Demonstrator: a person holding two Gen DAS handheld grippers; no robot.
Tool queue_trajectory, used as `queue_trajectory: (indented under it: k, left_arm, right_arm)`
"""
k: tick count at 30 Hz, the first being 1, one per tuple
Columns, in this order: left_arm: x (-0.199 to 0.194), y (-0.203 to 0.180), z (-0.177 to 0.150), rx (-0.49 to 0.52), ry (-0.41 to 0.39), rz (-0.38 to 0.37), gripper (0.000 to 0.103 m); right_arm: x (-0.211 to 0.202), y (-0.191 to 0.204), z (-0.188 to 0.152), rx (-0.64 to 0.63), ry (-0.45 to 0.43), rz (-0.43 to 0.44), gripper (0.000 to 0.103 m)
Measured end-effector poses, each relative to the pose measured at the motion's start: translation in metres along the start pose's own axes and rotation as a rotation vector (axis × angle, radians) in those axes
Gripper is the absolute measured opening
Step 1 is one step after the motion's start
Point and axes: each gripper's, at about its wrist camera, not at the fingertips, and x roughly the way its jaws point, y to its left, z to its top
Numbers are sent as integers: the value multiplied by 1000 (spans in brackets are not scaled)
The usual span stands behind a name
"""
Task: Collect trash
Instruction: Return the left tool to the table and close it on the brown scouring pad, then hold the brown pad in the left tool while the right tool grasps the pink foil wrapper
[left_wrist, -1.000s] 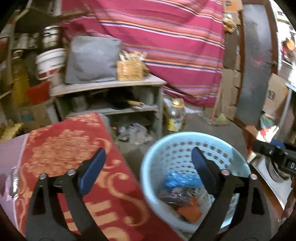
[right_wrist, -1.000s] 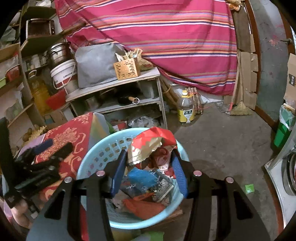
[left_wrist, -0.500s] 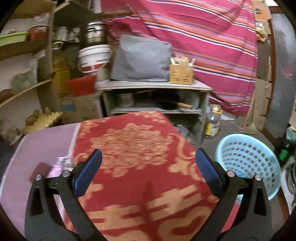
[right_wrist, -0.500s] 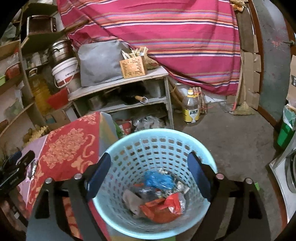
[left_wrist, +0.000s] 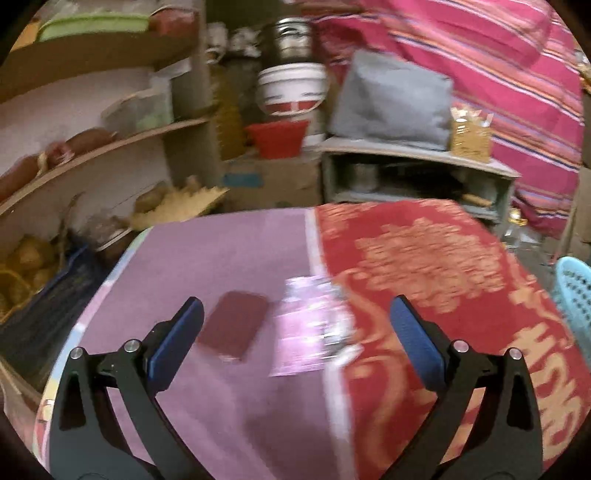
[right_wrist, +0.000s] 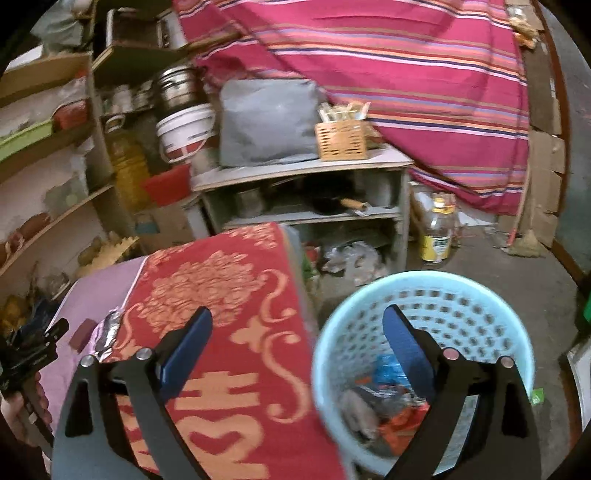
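My left gripper (left_wrist: 295, 328) is open and empty above the table. Just ahead of it lie a shiny foil wrapper (left_wrist: 310, 328) and a dark red flat packet (left_wrist: 232, 328) on the purple cloth (left_wrist: 229, 258). My right gripper (right_wrist: 297, 343) is open and empty, over the red patterned cloth's (right_wrist: 221, 295) edge beside the light blue basket (right_wrist: 480, 295). The basket holds several pieces of trash (right_wrist: 388, 410). The foil wrapper also shows in the right wrist view (right_wrist: 109, 332), with the left gripper at the far left (right_wrist: 29, 350).
A grey shelf unit (right_wrist: 303, 173) with a grey bag (right_wrist: 269, 122) and wicker box (right_wrist: 341, 140) stands behind the table. Wooden shelves (left_wrist: 92, 147) line the left. A bottle (right_wrist: 437, 232) stands on the floor. A striped cloth (right_wrist: 406, 74) hangs behind. The basket's edge shows at right (left_wrist: 576, 291).
My left gripper swung left from the basket to the table's purple part. My right gripper opened, dropped the red wrapper into the basket, then shifted left toward the table.
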Motion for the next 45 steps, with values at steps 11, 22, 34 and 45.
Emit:
queue_trajectory:
  k: [11,22,34,45]
  left_arm:
    - [67,78,-25,-57,202,-1,97]
    - [101,65,-26,4,312,-86,80]
    - [80,79,-21,22,238,-66,57]
    - [18,152,-25,-105,126,16,57]
  right_arm:
    - [44,75,-18,-107,94,54,92]
    - [64,98,-30,-117,150,53,92]
    - [68,149,-42,-176,176,65,91]
    - [75,259,-62,-312,207,111,91]
